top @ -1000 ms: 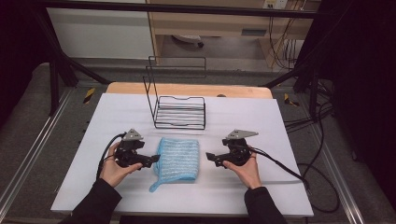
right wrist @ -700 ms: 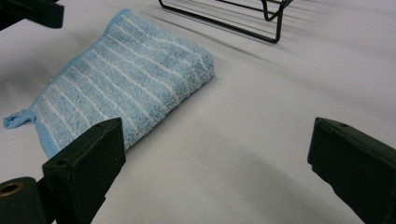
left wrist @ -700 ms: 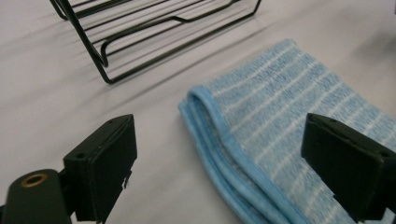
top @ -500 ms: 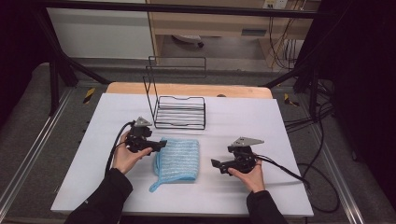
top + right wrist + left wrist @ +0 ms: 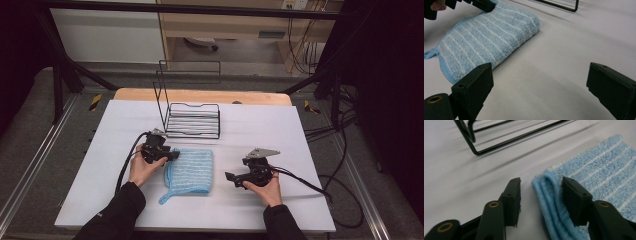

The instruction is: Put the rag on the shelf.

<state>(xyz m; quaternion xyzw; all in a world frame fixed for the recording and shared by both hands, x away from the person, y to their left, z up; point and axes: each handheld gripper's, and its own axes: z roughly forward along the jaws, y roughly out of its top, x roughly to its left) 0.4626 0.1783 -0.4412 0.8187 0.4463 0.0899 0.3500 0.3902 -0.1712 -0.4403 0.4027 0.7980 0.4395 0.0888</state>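
With the blue towel (image 5: pixel 189 170) lying mid-frame on the desk (image 5: pixel 100 150), the left claw (image 5: pixel 541 195), just closing around its folded corner but not yet pinching, should bite every layer; right claw (image 5: pixel 539 85) released.

Left gripper (image 5: pixel 172 155) half-closed; right gripper (image 5: pixel 229 178) wide

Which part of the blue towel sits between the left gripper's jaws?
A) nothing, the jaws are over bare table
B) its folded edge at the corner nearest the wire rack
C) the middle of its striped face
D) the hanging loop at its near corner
B: the left gripper straddles the blue towel's folded edge by the wire rack; its jaws have just been closing, one pad not yet on the cloth.
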